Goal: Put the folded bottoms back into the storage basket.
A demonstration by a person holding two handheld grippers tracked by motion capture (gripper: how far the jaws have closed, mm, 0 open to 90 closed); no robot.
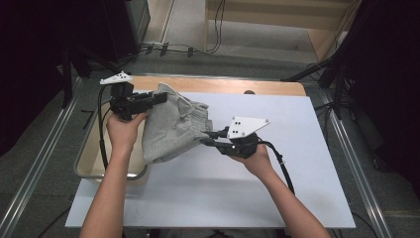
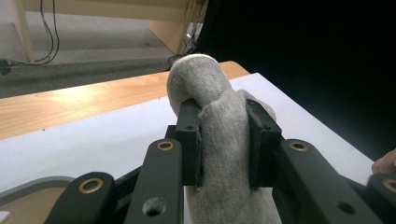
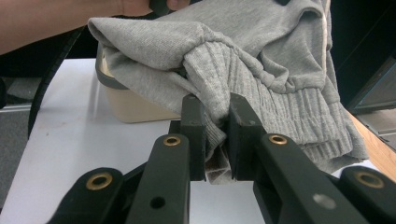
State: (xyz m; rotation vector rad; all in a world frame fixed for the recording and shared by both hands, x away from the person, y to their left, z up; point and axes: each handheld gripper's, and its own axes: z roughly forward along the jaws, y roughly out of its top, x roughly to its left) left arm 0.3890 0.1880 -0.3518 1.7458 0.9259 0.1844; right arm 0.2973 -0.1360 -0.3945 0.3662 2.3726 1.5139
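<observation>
The grey garment (image 1: 173, 126), held over the tray (image 1: 84, 158), hides part of it, slanting between left gripper (image 1: 161, 96) and right gripper (image 1: 210, 136), both clamped on cloth.

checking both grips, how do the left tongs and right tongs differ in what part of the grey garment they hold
The left tongs clamp a thick, smooth bunched fold of the garment; the right tongs pinch a thinner ribbed edge. In the high view the left tongs hold its far upper end above the tray, the right tongs its near side over the white sheet. Both are shut on the cloth.
</observation>
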